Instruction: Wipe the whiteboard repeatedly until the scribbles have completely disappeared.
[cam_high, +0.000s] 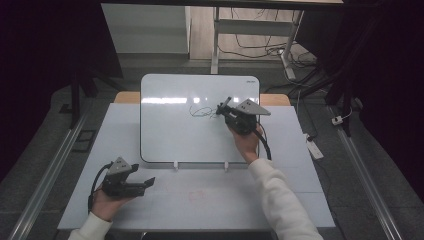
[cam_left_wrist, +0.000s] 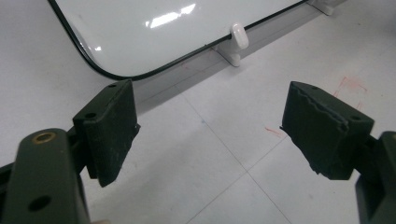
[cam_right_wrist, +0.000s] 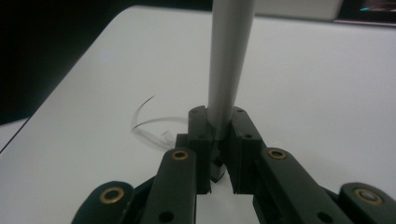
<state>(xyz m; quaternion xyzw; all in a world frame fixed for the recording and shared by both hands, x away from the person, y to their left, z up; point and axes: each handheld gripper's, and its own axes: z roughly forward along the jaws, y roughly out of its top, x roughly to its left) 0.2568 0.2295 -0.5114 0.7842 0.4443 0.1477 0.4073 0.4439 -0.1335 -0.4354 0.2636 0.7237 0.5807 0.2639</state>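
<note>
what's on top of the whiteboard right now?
On the whiteboard: a dark looping scribble, and the right gripper over it, shut on a grey marker. The marker's tip is hidden behind the jaws, so contact with the board can't be seen.

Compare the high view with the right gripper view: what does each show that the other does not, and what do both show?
High view alone: the left gripper with jaws open above the table, the person's sleeves, the floor with cables.

Right gripper view alone: a close look at the jaws clamped on the grey marker.

Both: the right gripper, the whiteboard and the curved scribble drawn on it.
</note>
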